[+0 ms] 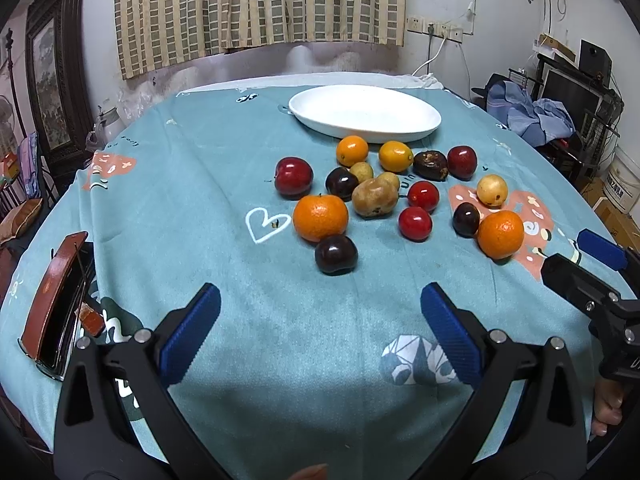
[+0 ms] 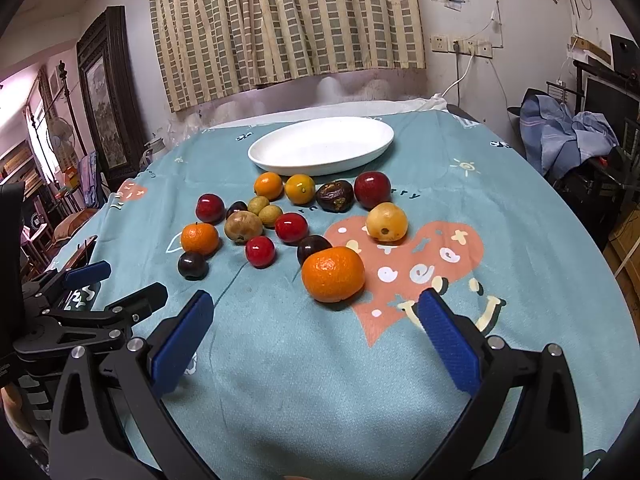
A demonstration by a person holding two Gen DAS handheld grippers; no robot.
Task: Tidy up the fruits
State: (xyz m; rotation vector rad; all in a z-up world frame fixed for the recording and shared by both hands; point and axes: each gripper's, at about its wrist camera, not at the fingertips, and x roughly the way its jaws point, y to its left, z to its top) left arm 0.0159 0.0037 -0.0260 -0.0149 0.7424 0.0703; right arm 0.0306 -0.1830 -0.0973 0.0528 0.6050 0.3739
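We see both tongs, left tongs (image 1: pixel 320 328) and right tongs (image 2: pixel 316 336), released, empty, frame bottom. Fruits (image 1: pixel 376 196) cluster mid-frame on bench (image 1: pixel 200 184); white plate (image 1: pixel 364 114) behind. "Sweet" lettering on cloth, lower right.

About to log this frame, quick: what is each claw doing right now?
Left claw: open, holding nothing, hovering short of the fruit.
Right claw: open, holding nothing, the nearest orange just ahead.
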